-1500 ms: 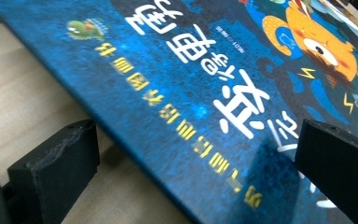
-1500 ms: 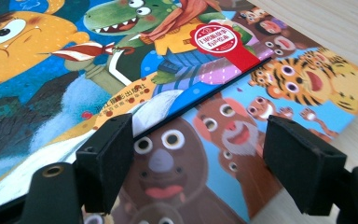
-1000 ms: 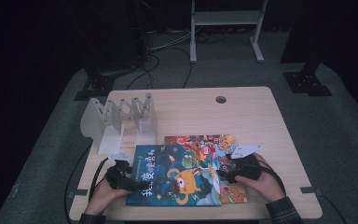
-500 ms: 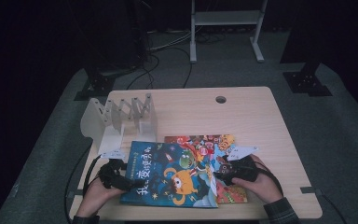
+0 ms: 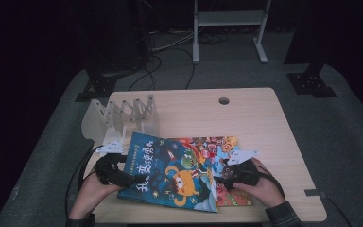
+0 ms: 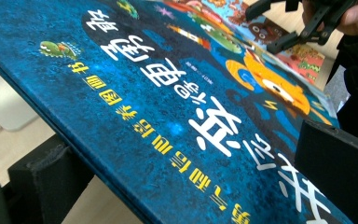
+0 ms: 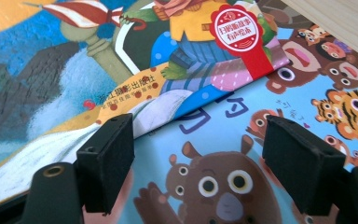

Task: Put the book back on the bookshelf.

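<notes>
While the slotted white book rack (image 5: 123, 118) stands at the upper left of the wooden table (image 5: 264, 123), the left gripper (image 5: 116, 174) at lower left is clamped on the left edge of the blue picture book (image 5: 170, 172), one jaw above the cover, one beneath, tilting that edge up. Beneath it lies a second picture book (image 5: 229, 196). At lower right, the right gripper (image 5: 220, 178) holds nothing, jaws partly apart over the books' covers.

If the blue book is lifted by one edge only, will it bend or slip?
The blue book probably stays stiff: held at one edge by the left claw, its cover looks flat. Its cover seems glossy, so it may slip.
</notes>
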Tool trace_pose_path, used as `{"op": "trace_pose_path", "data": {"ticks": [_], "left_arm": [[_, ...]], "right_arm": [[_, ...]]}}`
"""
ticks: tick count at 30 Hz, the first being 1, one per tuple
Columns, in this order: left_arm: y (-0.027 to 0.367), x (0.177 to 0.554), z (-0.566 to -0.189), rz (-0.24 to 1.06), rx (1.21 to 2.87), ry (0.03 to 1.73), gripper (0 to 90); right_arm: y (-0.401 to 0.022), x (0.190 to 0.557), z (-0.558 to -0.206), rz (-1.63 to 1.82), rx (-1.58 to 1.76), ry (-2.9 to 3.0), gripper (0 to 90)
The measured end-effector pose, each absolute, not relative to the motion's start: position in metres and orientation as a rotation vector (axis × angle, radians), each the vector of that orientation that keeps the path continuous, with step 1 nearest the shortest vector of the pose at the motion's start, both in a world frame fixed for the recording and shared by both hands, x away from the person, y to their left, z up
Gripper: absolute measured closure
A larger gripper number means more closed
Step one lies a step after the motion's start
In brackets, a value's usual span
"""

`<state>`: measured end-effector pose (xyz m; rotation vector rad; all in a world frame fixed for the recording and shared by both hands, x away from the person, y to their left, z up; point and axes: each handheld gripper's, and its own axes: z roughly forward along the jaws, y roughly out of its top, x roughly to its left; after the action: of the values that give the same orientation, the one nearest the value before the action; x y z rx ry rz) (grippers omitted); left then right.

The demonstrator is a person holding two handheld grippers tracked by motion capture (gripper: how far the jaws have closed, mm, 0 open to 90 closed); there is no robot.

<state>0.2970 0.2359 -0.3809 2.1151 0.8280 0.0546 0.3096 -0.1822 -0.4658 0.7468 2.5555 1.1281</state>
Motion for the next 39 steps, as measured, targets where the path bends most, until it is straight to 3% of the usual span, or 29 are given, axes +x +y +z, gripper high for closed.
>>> {"op": "trace_pose_path", "data": {"ticks": [13,23,31,34,39], "left_arm": [[0.227,0.308,-0.335,0.059,2.143,0.750,0.2],[0.227,0.326,-0.313,0.044,2.164,0.738,14.6],[0.229,0.339,-0.299,0.040,2.184,0.757,31.4],[0.229,0.340,-0.293,0.063,2.198,0.707,45.8],[0.219,0.345,-0.288,-0.002,2.218,0.702,49.5]], "right_arm": [[-0.169,0.303,-0.466,1.148,0.706,2.591,23.4],[-0.159,0.297,-0.466,1.152,0.691,2.598,22.8],[-0.150,0.293,-0.466,1.152,0.692,2.608,20.6],[-0.148,0.293,-0.466,1.150,0.709,2.609,20.0],[-0.144,0.291,-0.466,1.143,0.729,2.611,19.5]]}}
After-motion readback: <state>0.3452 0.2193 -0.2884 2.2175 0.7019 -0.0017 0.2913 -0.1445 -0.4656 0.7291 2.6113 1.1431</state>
